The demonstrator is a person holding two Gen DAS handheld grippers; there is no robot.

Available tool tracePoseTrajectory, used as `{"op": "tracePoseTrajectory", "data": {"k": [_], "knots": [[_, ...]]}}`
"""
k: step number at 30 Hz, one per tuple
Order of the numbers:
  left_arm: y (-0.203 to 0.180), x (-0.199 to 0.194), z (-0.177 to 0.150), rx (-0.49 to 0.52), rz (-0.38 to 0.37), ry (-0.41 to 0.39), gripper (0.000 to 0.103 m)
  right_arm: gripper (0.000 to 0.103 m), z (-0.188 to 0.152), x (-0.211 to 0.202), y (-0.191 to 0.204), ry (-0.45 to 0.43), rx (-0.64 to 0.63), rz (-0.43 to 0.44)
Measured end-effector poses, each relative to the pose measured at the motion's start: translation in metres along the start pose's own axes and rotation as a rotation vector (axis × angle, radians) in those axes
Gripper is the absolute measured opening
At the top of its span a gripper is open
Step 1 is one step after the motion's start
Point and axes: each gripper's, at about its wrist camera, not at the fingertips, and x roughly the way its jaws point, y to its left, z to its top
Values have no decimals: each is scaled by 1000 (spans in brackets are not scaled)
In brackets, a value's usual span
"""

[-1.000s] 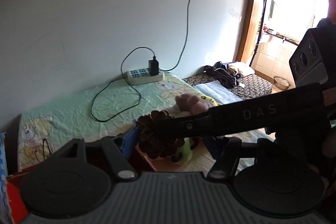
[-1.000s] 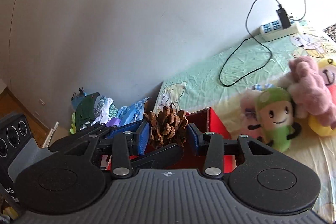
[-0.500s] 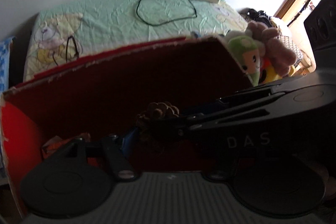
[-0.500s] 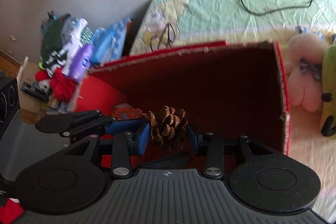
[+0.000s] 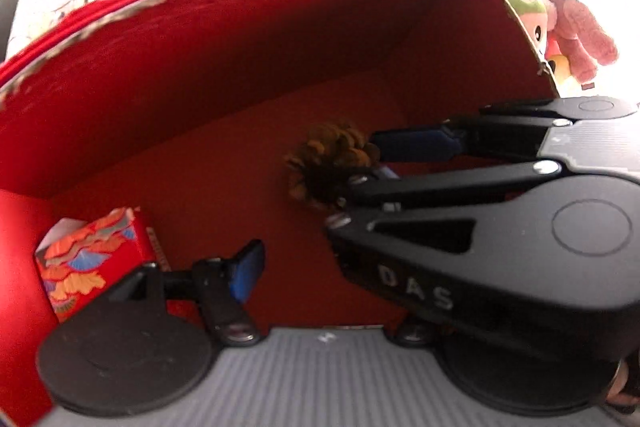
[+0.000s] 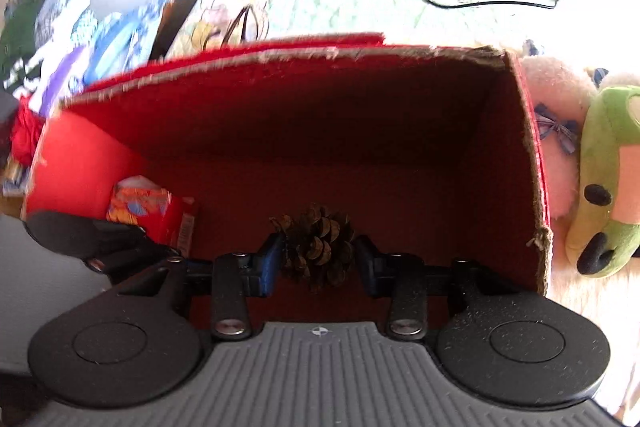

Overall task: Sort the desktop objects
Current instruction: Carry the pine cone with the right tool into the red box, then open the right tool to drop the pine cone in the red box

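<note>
left wrist view reads "das" on the right gripper [image 5: 340, 171], jaws clamping a pinecone [image 5: 330, 163].

The left gripper's [image 5: 320, 259] right finger is hidden behind the right gripper [image 5: 404, 163]; green plush toy [image 6: 608, 179] cut off at edge

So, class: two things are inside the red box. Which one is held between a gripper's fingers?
The pine cone, clamped by the right gripper; the patterned packet sits untouched in the box's left corner.

Both wrist views down into red box [image 6: 304, 95]
</note>
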Motion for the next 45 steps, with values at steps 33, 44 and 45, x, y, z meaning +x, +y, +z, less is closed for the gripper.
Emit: {"op": "tracePoseTrajectory", "data": {"k": [33, 44, 45], "knots": [[1, -18, 24, -69, -9, -180, 43, 11, -31, -44, -37, -541, 197, 103], [-22, -11, 21, -54, 292, -156, 44, 9, -32, -42, -36, -545, 194, 88], [-26, -6, 22, -40, 296, -132, 44, 9, -32, -42, -35, -544, 190, 77]]}}
